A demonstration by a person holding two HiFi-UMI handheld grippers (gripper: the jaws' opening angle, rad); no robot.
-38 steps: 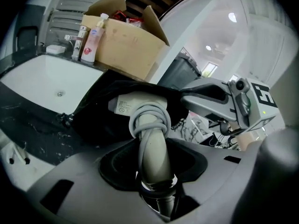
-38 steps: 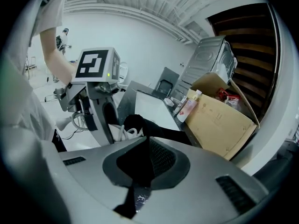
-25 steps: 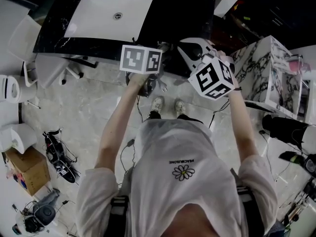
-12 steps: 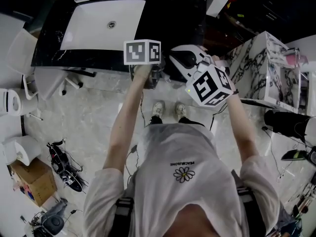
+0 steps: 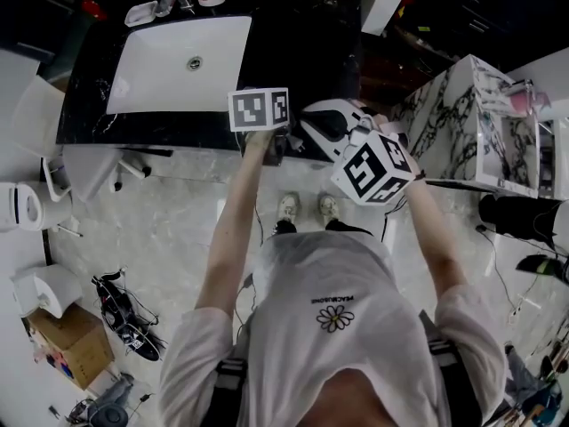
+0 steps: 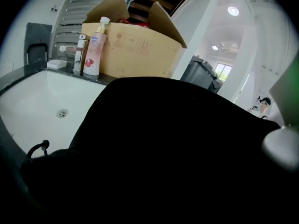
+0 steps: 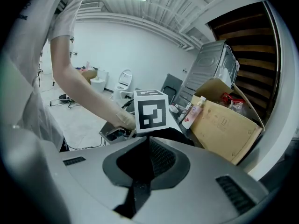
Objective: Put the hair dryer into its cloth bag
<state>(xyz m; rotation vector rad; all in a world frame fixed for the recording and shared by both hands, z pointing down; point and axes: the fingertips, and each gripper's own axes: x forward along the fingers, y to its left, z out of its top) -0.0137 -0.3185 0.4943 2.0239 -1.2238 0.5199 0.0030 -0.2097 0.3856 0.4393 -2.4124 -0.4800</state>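
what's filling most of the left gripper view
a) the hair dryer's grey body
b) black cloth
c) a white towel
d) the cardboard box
b: black cloth covers the lower and middle part of the left gripper view, with only the white sink and the open cardboard box showing above and beside it.

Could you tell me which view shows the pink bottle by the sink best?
The left gripper view: the pink bottle stands near, whole and upright. The right gripper view shows it small; the head view leaves it unclear.
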